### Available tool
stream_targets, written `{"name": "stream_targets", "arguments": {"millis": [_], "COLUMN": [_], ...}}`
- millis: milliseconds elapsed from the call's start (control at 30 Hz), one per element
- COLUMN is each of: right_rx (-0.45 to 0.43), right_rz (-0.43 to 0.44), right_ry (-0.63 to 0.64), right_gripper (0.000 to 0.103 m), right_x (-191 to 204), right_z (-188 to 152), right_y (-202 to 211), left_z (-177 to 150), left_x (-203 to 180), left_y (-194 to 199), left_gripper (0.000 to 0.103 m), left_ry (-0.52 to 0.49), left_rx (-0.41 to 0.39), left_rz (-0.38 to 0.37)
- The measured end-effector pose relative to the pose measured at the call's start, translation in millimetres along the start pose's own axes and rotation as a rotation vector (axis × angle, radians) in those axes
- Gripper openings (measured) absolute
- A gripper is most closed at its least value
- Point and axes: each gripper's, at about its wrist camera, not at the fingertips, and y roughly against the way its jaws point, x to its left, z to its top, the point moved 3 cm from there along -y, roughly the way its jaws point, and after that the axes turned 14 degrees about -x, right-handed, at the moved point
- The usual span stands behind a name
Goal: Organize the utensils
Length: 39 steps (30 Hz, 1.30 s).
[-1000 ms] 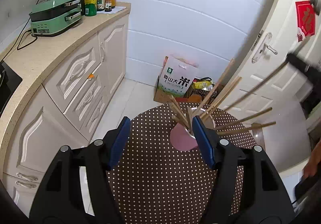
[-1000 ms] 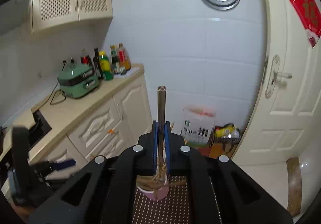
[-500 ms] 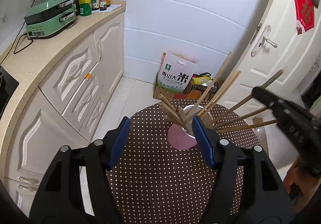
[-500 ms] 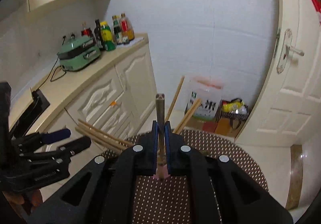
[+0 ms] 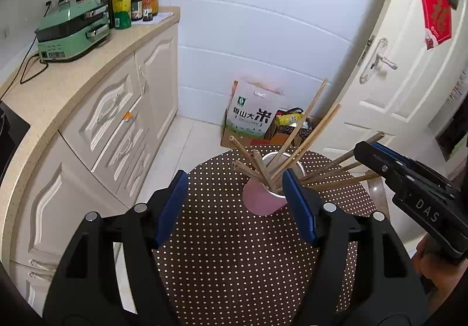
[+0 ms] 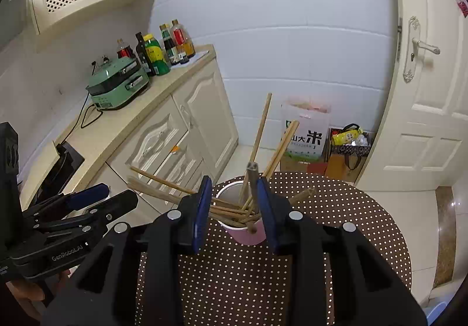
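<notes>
Standing on a round brown surface (image 6: 336, 209) with white dots, a pink cup (image 6: 248, 234) held a loose bundle of wooden chopsticks (image 6: 234, 210) that fanned out in every direction over its rim. The right gripper (image 6: 234, 209) hovered just over the cup with its blue fingers (image 6: 202, 209) parting; one darker chopstick (image 6: 252, 179) stood nearly upright between them, close to the right finger, with its lower end at the cup's rim, and I could not tell whether a pad was touching it. In the left wrist view the same cup (image 5: 260, 200) sat just beyond the left gripper (image 5: 234, 197), whose fingers (image 5: 298, 209) were spread wide with nothing between them; the right one lay just in front of the cup's side. The right gripper (image 5: 403, 177) reached in from the right there, among the chopsticks (image 5: 330, 171) leaning that way. Behind the surface, a cream cabinet (image 6: 181, 133) carried a green cooker (image 6: 118, 83) and several bottles (image 6: 163, 48).
</notes>
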Motion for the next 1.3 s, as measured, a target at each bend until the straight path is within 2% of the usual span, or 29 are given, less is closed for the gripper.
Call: {"name": "stream_targets", "arguments": {"millis": [433,767,833,967,1100,1200,1300], "right_rx": [-0.070,-0.120,-0.129,-0.146,-0.155,-0.166,-0.175], "right_rz": [-0.040,-0.007,0.008,0.038,0.069,0.098,0.118], "right_ry": [0.029,0.063,0.066,0.075,0.083,0.099,0.110], "right_gripper": [0.033,0.039,0.041,0.053,0.060,0.063,0.070], "right_x": [29.5,47.7,47.6,40.6,32.3,26.4,20.8], "right_z": [-3.9,-2.9,-2.5,-3.0,-4.5,-6.7,-9.3], "right_y": [63.0,113.2,122.1,145.7,171.8,193.8,213.5], "left_z": [3.3,0.8,1.4,0.2,-5.9,-15.5,-24.3], "left_x": [-0.1,-8.6,-13.6,-26.7,-46.4,-66.4,-81.9], "left_y": [55.3,107.6,119.3,145.7,174.9,199.3,218.9], "left_gripper": [0.068,0.071,0.072,0.076,0.084,0.087,0.090], "left_ry": [-0.035,-0.074,-0.084,-0.098,-0.090,-0.107,-0.097], "left_rx": [-0.053,-0.118,-0.138,-0.179,-0.219,-0.257,-0.270], "left_rz": [-0.043,-0.011,0.003,0.038,0.068,0.105,0.109]}}
